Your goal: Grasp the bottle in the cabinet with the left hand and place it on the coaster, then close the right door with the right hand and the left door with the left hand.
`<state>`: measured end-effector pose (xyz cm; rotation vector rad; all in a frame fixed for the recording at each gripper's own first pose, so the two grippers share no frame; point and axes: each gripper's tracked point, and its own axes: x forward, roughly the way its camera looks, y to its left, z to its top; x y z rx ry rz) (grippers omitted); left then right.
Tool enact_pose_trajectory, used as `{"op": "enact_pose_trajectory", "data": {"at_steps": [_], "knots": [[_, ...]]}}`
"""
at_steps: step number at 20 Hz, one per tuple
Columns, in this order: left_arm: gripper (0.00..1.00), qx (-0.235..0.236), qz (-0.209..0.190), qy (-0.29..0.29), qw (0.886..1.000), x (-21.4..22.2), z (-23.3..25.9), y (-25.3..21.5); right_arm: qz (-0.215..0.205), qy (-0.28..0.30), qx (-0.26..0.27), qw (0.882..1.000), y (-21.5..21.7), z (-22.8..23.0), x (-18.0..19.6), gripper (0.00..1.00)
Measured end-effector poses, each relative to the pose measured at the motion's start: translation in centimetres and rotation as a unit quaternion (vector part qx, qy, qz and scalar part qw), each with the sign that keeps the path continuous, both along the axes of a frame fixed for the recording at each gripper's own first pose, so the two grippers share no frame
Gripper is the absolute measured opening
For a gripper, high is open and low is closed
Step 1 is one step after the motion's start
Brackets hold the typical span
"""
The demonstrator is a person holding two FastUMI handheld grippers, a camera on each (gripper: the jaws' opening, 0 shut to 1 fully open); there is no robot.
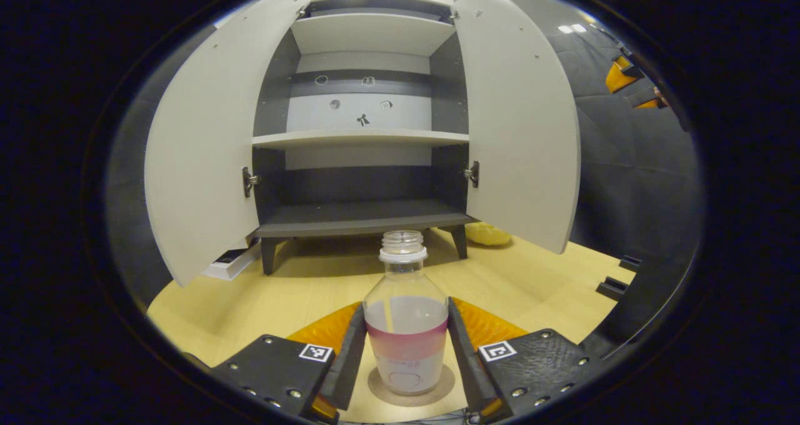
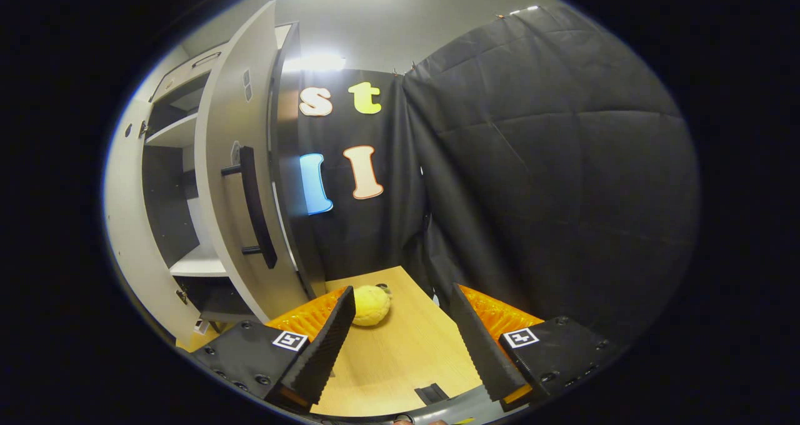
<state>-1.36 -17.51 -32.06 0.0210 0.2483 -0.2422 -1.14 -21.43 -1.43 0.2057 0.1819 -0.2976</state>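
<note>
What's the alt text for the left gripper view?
The left gripper brackets a capless clear bottle standing upright on a round coaster on the wooden table. Behind it, the cabinet stands with both doors open and its shelves bare.

The left gripper view faces the open cabinet [image 1: 362, 131] head-on from low over the table [image 1: 300, 287]. The right gripper view looks past the right door [image 2: 244, 206] from nearby. Both share the cabinet.

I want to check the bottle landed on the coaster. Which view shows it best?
The left gripper view: the bottle stands upright on the coaster between the left tool fingers. The right gripper view faces the right door's handle instead.
</note>
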Motion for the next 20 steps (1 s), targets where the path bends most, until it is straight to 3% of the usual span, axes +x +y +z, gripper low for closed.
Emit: {"op": "enact_pose_trajectory", "data": {"at_steps": [9,12,13,14,15,20], "knots": [[0.71,0.019,-0.029,0.021,0.999,0.9,-0.3,-0.6,-0.003,0.021,0.048,0.999,0.6,-2.8,0.1,0.98],[0.96,0.023,-0.023,0.024,0.999,1.5,-0.5,0.6,-0.009,0.036,0.049,0.998,0.5,-4.6,-0.4,0.98],[0.9,0.021,-0.024,0.022,0.999,1.3,0.0,0.4,-0.01,0.039,0.048,0.998,0.5,-5.0,-0.7,0.98],[0.96,0.02,-0.028,0.019,0.999,1.2,0.7,0.3,-0.01,0.039,0.047,0.998,0.7,-5.2,-1.0,0.98],[0.9,0.019,-0.033,0.017,0.999,1.0,1.9,0.1,-0.011,0.039,0.045,0.998,0.8,-5.5,-1.3,0.98],[0.89,0.014,-0.081,-0.002,0.997,-1.4,7.7,-0.4,-0.023,0.043,0.037,0.998,0.5,-6.4,-2.2,0.98]]}}
